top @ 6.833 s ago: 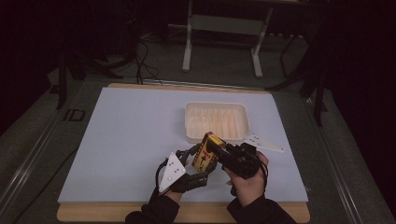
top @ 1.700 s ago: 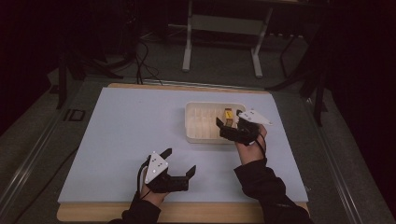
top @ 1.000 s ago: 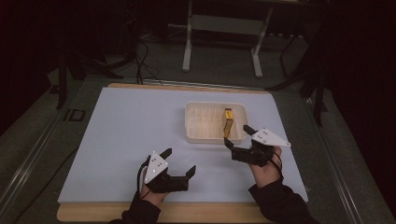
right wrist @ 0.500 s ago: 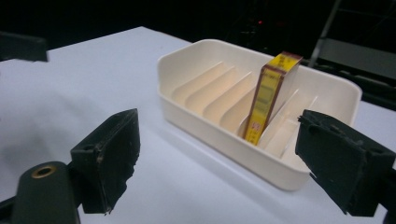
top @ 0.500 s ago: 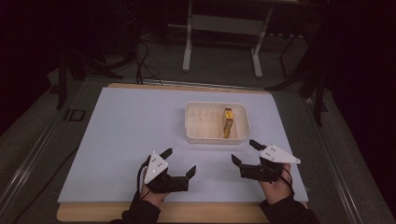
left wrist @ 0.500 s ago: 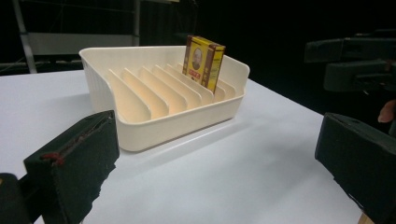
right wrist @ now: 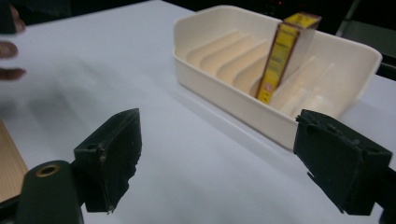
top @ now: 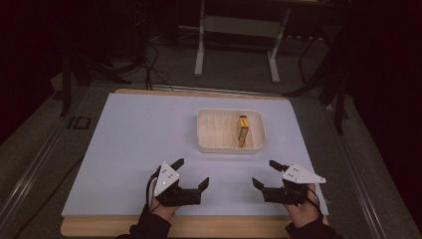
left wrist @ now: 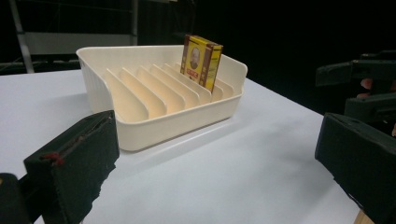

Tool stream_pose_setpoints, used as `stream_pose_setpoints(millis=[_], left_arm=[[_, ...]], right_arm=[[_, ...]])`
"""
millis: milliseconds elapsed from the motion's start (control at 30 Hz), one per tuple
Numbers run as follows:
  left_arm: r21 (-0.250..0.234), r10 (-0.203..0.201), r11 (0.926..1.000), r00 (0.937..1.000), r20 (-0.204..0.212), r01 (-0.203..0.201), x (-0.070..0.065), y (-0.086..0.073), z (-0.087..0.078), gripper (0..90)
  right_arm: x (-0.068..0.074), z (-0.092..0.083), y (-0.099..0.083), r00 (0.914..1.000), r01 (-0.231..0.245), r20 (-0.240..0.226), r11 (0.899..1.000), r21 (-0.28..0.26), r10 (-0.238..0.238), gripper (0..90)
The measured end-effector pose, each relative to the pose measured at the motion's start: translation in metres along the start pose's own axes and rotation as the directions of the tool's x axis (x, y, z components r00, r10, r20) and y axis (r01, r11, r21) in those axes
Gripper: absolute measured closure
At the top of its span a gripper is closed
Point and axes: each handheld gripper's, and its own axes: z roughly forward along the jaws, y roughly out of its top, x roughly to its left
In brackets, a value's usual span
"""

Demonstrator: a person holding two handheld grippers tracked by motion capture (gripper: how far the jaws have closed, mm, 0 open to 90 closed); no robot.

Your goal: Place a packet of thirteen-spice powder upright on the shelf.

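A white bench (top: 124, 149) carries a cream tray (top: 230, 144) set right of centre, toward the far side. The tray has a row of upright dividers inside. A small yellow and brown box (top: 242, 131) stands on edge in one of the slots toward the tray's right end, leaning slightly against a divider. In the left gripper view the box (left wrist: 201, 60) shows a printed front with a round emblem; in the right gripper view its narrow yellow side (right wrist: 283, 56) faces the camera.

The left gripper (top: 190, 174) rests near the bench's near edge, left of centre, held by a hand (top: 161, 211) coming in from the bottom. Its fingers are spread wide apart with nothing between them. The right gripper (top: 265, 174) sits at the same depth, well to the right, near the right edge, a grey plate on top. Its fingers are also wide apart and hold nothing.

Both grippers lie well apart from the tray and from each other. Beyond the bench, a dark floor holds a white frame (top: 238, 37) and cables.
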Motion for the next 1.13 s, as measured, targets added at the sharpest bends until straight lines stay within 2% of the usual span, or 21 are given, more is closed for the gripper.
stream_pose_setpoints(millis=[233, 400, 700, 1133], left_arm=[[0.003, 0.003, 1.0, 1.0, 0.002, -0.003, 0.0, 0.0, 0.0, 0.7], [0.002, -0.001, 1.0, 1.0, 0.002, 0.001, 0.0, 0.0, 0.0, 0.7], [0.005, 0.017, 0.9998, 0.9999, 0.003, -0.017, -0.001, -0.001, 0.0, 0.7], [0.003, 0.016, 0.9999, 0.9999, 0.006, -0.016, -0.002, -0.001, 0.0, 0.7]], right_arm=[[-0.008, -0.008, -0.008, 0.9996, 0.023, 0.019, 1.0, 0.021, -0.023, 15.0], [-0.015, -0.014, -0.012, 0.9993, 0.01, 0.037, 0.999, 0.034, -0.012, 14.5], [-0.027, -0.02, -0.02, 0.9981, -0.004, 0.062, 0.998, 0.066, 0.0, 14.5], [-0.026, -0.014, -0.024, 0.9986, 0.005, 0.052, 0.995, 0.101, -0.011, 14.6]])
